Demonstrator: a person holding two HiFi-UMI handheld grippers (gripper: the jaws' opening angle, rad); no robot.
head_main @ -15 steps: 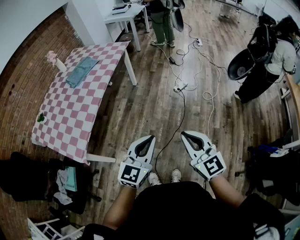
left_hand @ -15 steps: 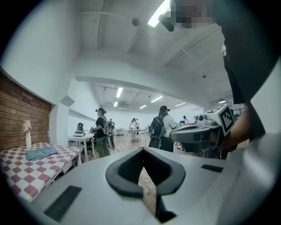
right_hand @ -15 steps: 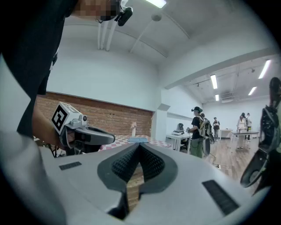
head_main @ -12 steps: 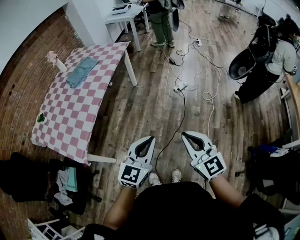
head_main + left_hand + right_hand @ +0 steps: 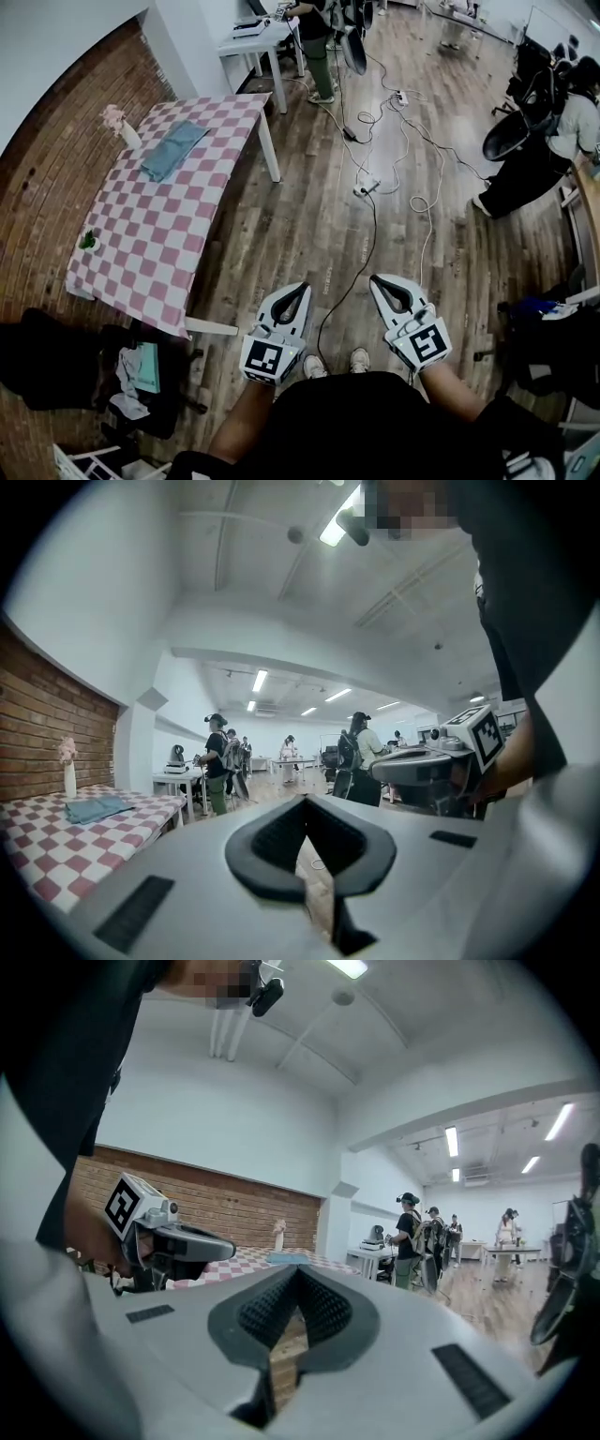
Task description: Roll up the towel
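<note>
A blue-grey towel [image 5: 172, 148] lies flat at the far end of a table with a pink-and-white checked cloth [image 5: 141, 244], well to my left and ahead. It also shows as a low blue shape, the towel [image 5: 95, 808], in the left gripper view and as the towel [image 5: 289, 1258] in the right gripper view. My left gripper [image 5: 301, 292] and right gripper [image 5: 378, 282] are held level above the wooden floor in front of me, far from the table. Both are shut with nothing between their jaws.
A small pink figure in a white vase [image 5: 120, 125] stands by the towel, and a small green thing [image 5: 88, 241] sits near the table's left edge. Cables [image 5: 375, 178] run across the floor. A white desk [image 5: 255, 36], several people and office chairs [image 5: 520, 127] stand farther off. Dark bags [image 5: 112, 375] lie by the table's near end.
The view has shifted slightly forward; the table and floor have slid down the frame. Both grippers stay shut, held as before.
</note>
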